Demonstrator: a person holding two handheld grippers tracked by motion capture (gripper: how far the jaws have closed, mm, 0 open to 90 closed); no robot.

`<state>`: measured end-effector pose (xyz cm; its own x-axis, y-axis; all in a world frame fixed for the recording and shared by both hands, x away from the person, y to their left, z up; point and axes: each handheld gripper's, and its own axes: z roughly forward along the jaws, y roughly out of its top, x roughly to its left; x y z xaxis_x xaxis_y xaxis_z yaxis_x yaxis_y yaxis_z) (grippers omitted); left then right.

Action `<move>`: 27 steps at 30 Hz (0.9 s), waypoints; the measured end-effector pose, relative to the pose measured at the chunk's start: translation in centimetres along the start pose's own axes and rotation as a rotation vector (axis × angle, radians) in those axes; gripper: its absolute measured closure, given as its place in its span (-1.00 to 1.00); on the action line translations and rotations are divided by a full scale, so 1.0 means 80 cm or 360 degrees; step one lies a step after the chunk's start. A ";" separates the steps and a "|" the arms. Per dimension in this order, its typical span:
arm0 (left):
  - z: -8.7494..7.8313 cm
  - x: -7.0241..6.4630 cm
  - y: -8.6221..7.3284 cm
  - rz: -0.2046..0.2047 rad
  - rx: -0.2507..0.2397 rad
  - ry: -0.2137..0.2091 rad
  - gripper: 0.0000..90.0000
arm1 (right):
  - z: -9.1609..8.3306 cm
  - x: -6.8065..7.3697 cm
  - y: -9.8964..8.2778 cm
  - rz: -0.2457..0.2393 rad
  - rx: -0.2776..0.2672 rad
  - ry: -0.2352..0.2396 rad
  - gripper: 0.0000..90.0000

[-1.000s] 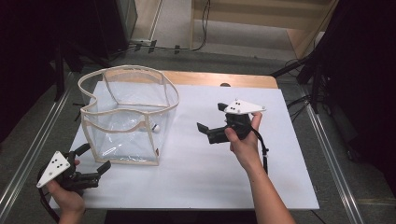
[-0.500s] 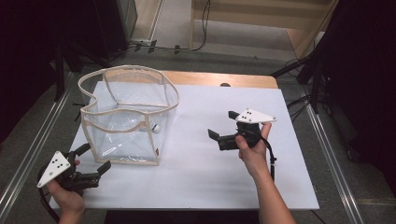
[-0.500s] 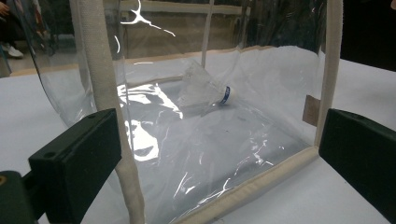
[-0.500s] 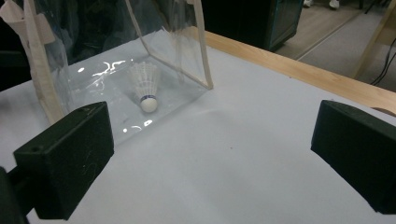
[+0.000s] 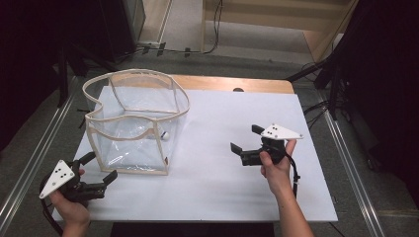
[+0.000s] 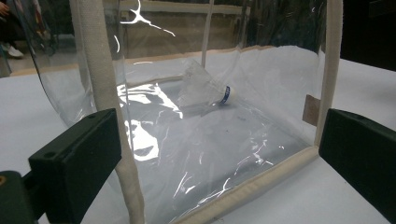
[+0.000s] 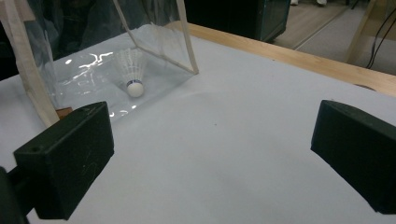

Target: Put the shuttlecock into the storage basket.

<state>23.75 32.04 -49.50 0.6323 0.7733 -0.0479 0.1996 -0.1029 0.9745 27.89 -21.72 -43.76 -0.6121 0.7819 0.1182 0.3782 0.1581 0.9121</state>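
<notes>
Overhead arrangement: a clear plastic bag [image 5: 133,123] with cream fabric trim stands upright and open-topped on the left half of the white table [image 5: 212,187]. A shuttlecock [image 5: 165,135] lies inside it on the bag's floor, near the right-hand wall, cork end toward the right gripper. In the left gripper view the shuttlecock [image 6: 208,91] appears through the transparent near wall, lying on its side with a blue band at the cork; in the right gripper view it [image 7: 132,70] rests with its feathers pointing up and away.

The left gripper [image 5: 101,168], held at the table's near left corner, points at the bag's near lower corner; its jaws are spread wide and hold nothing, and a vertical trim seam [image 6: 105,93] of the bag stands directly before the left-hand jaw. The right gripper [image 5: 246,139], held over the table's right half well apart from the bag, likewise has its jaws set wide with nothing between them.

Between the bag and the right gripper the table surface is bare. A strip of wooden edge [image 5: 237,83] runs along the far side of the table; cables [image 5: 316,106] trail on the floor past the right edge, and metal rails [image 5: 29,163] flank both sides
</notes>
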 end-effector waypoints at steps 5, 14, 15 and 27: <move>0.000 0.000 0.000 0.0002 0.0002 0.0001 -1.00 | -0.011 -0.008 -0.011 0.0009 0.0004 -0.0034 -1.00; 0.000 -0.001 0.000 0.0005 0.0007 0.0007 -1.00 | -0.025 -0.021 -0.027 0.0037 -0.0002 -0.0056 -1.00; 0.000 -0.001 0.000 0.0006 0.0009 0.0008 -1.00 | -0.029 -0.024 -0.032 0.0042 -0.0002 -0.0069 -1.00; 0.001 -0.002 0.000 0.0012 0.0015 0.0010 -1.00 | -0.048 -0.041 -0.058 0.0086 0.0023 -0.0109 -1.00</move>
<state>23.72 31.90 -49.50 0.6292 0.7763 -0.0395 0.2023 -0.1145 0.9726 25.45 -27.34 -46.84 -0.5418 0.8288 0.1395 0.4198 0.1230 0.8993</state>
